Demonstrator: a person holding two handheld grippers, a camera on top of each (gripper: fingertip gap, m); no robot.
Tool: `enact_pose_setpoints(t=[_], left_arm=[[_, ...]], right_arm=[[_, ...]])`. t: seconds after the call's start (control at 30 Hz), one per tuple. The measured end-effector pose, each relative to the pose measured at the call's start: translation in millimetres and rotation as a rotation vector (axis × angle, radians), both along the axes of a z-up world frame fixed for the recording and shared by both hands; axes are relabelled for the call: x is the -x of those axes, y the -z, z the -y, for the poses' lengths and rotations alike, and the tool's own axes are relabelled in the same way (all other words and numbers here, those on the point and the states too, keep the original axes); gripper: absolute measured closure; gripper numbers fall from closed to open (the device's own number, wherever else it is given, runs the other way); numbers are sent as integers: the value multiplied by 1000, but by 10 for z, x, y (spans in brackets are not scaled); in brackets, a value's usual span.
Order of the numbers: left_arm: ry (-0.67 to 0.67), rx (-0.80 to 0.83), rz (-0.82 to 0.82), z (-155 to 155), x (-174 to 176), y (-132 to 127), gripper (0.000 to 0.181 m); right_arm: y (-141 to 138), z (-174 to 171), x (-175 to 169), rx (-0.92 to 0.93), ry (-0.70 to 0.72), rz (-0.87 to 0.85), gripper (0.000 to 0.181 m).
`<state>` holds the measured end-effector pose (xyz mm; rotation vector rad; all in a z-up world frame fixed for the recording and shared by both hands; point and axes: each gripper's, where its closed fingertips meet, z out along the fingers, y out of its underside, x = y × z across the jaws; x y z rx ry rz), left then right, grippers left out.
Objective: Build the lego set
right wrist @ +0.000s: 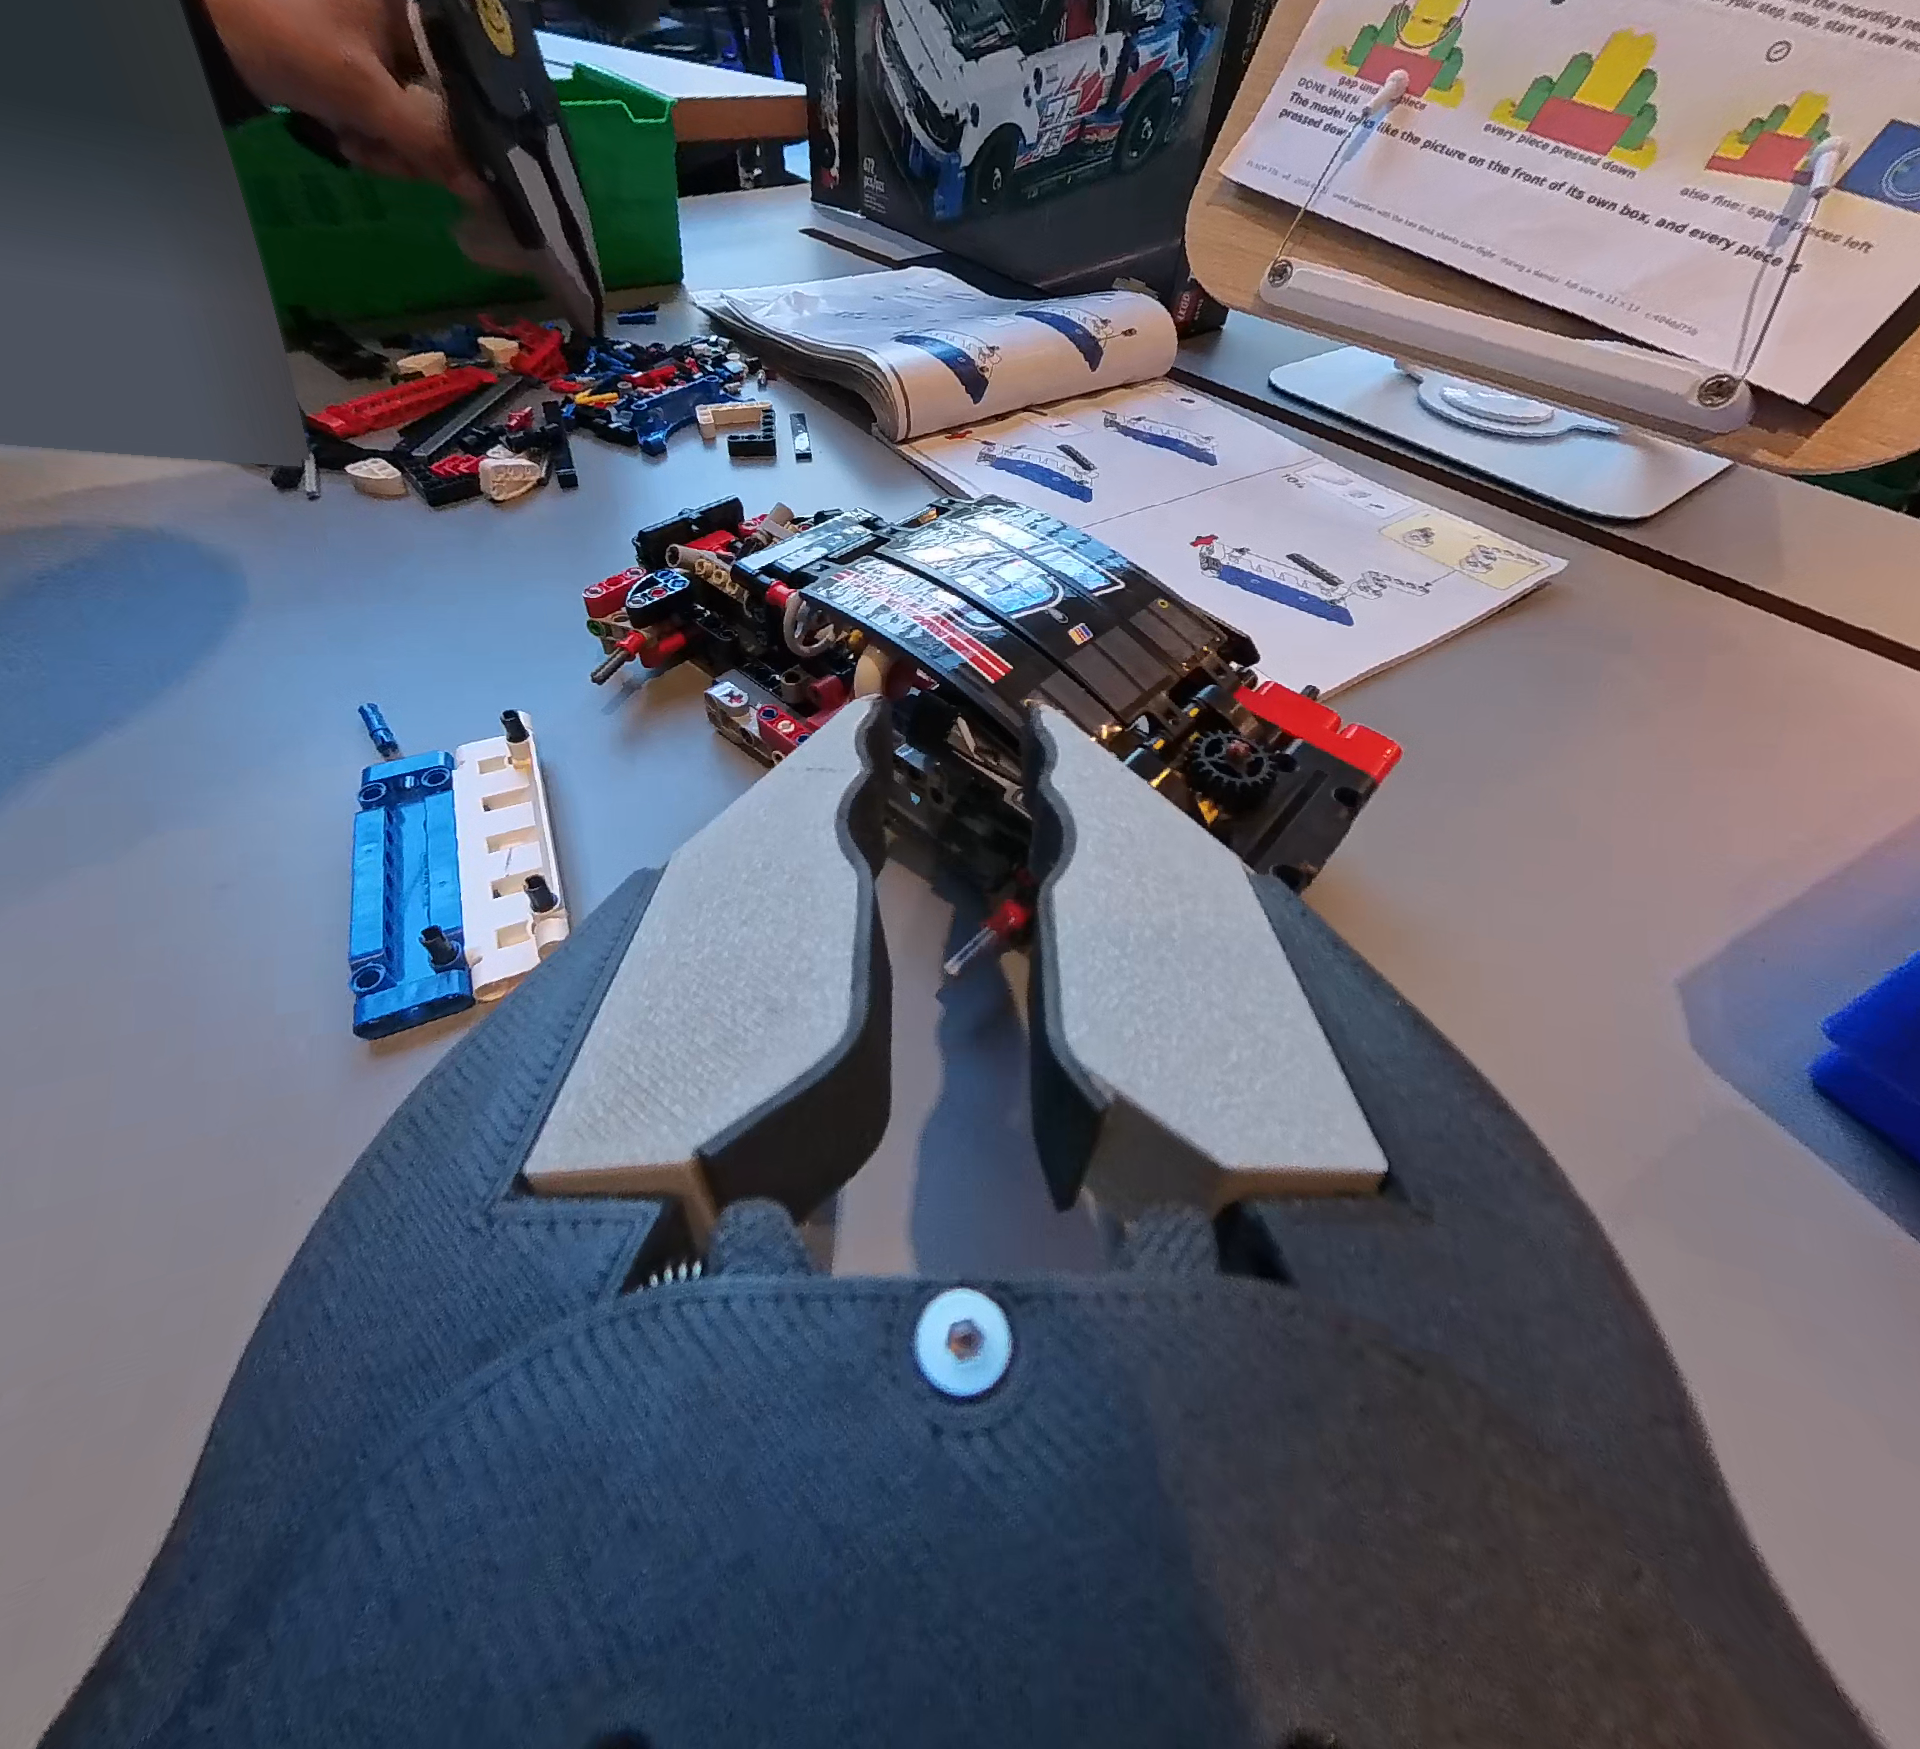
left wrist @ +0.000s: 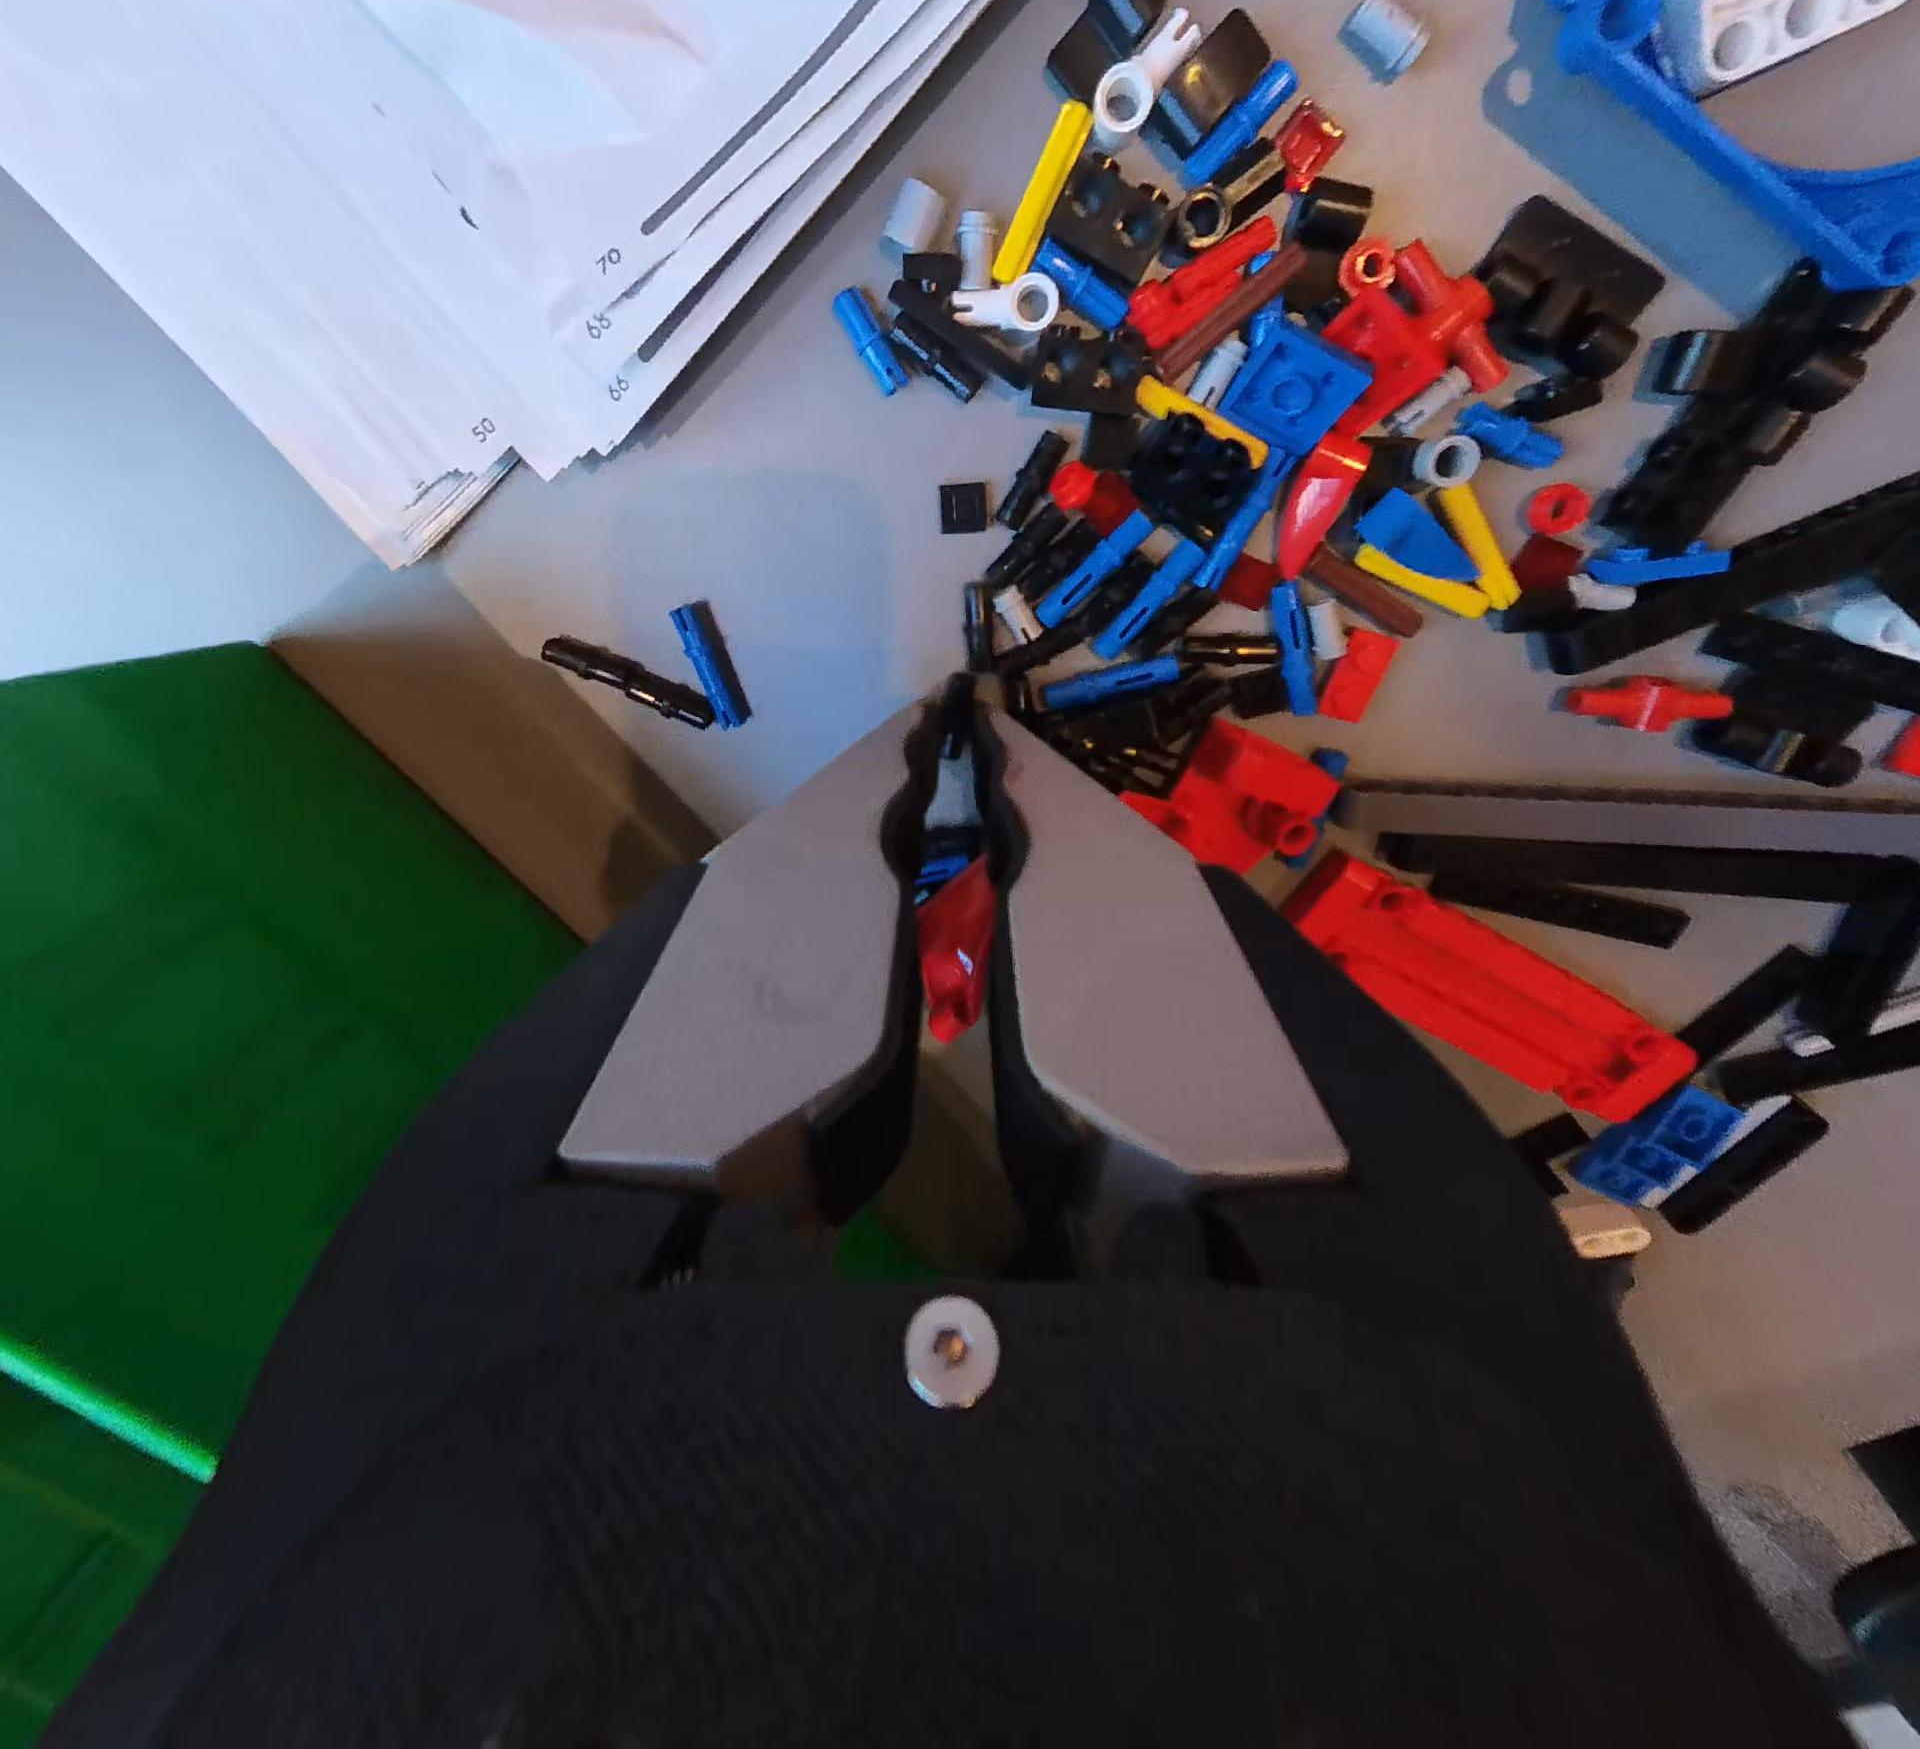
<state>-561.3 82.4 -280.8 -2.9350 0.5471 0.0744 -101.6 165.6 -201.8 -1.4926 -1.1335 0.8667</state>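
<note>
While left claw (left wrist: 961,712) hovers pressed together over loose multicoloured brick pile (left wrist: 1247,452) near grey desk (left wrist: 779,556) edge, right claw (right wrist: 951,743) spread before half-built black car model (right wrist: 987,619).

Right tool (right wrist: 956,743) sits low over the grey tabletop (right wrist: 1558,868), fingers apart w/ a clear gap, tips just at the near side of the half-built car (right wrist: 966,619), nothing gripped. Car has a black curved roof w/ stickers, red block at its right end. Left of it: blue panel (right wrist: 400,889) and white panel (right wrist: 514,852) lying side by side, touching. Farther back, loose parts pile (right wrist: 540,411) w/ the left tool (right wrist: 594,317) pointing down into it, held by a hand (right wrist: 343,68). Green bin (right wrist: 623,172) behind the pile. Open instruction booklet (right wrist: 1195,494) behind the car, set box (right wrist: 1029,37) upright beyond it, instruction sheet on a stand (right wrist: 1558,89) at right.
</note>
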Motion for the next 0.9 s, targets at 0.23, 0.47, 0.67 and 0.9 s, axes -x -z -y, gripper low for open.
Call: enact_pose_setpoints(t=[0.23,0.47,0.67,0.9], left_arm=[[-13,-24,-57,-9,94,-100,179],[140,-226,73,13,-999,-697,178],[373,-271,287,340,-2507,-596,179],[379,-188,267,566,-2886,-104,178]], right_arm=[[-13,-1,-9,8,-3,-12,160],[-21,32,-6,-6,-16,-8,160],[-20,34,-4,-15,-14,-4,160],[-44,61,-13,-22,-17,-13,160]])
